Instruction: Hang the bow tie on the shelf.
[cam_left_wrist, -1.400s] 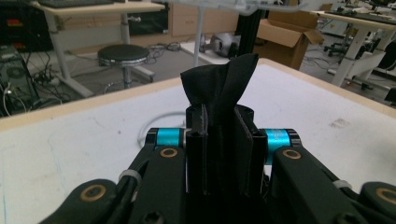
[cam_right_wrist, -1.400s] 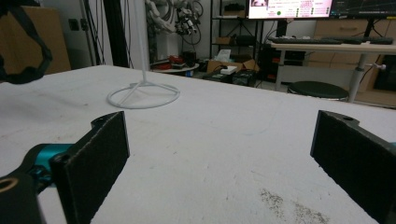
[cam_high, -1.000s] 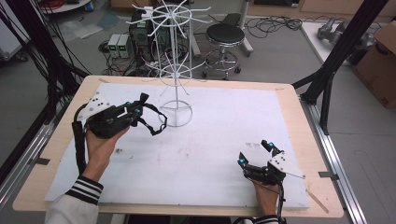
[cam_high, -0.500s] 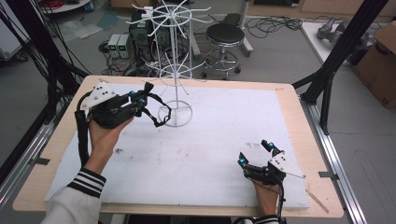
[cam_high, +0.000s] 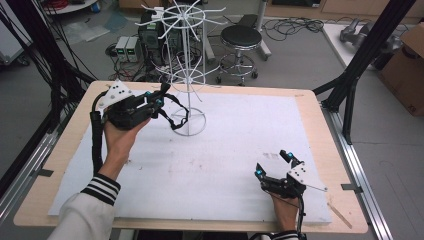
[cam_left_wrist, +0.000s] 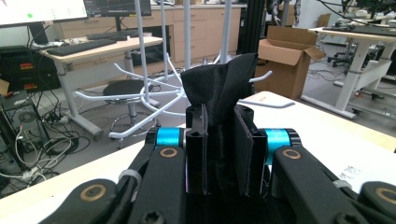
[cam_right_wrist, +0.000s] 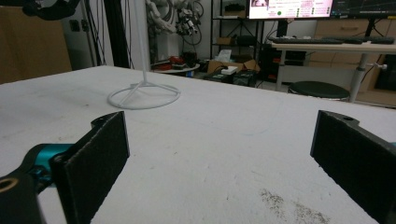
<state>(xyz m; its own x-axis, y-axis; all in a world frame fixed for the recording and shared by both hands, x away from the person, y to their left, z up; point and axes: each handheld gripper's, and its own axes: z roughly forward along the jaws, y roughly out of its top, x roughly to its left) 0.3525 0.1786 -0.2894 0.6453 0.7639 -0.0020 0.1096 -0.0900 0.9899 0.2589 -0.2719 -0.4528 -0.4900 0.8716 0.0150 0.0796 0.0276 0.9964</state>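
Observation:
A white wire rack (cam_high: 186, 65) with hook arms stands on a ring base at the back left of the white mat (cam_high: 240, 135). My left gripper (cam_high: 159, 96) is raised beside the rack's pole, shut on a black fabric strap (cam_high: 179, 112) whose loop hangs over the base. In the left gripper view the strap (cam_left_wrist: 217, 79) sticks up from between the closed jaws of the gripper (cam_left_wrist: 219, 140), with the rack arms (cam_left_wrist: 140, 95) just behind. My right gripper (cam_high: 271, 162) rests low at the front right, open and empty (cam_right_wrist: 219, 154); the rack base (cam_right_wrist: 144, 96) lies far ahead of it.
The wooden table edge (cam_high: 320, 115) frames the mat. Black frame posts (cam_high: 367, 47) rise at the right and left. Behind the table are a black stool (cam_high: 241, 37) and computer cases on the floor; a cardboard box (cam_high: 406, 55) sits at the far right.
My left gripper has carried the black strap up and to the right, closer to the rack's pole. The right gripper has stayed in place, still open.

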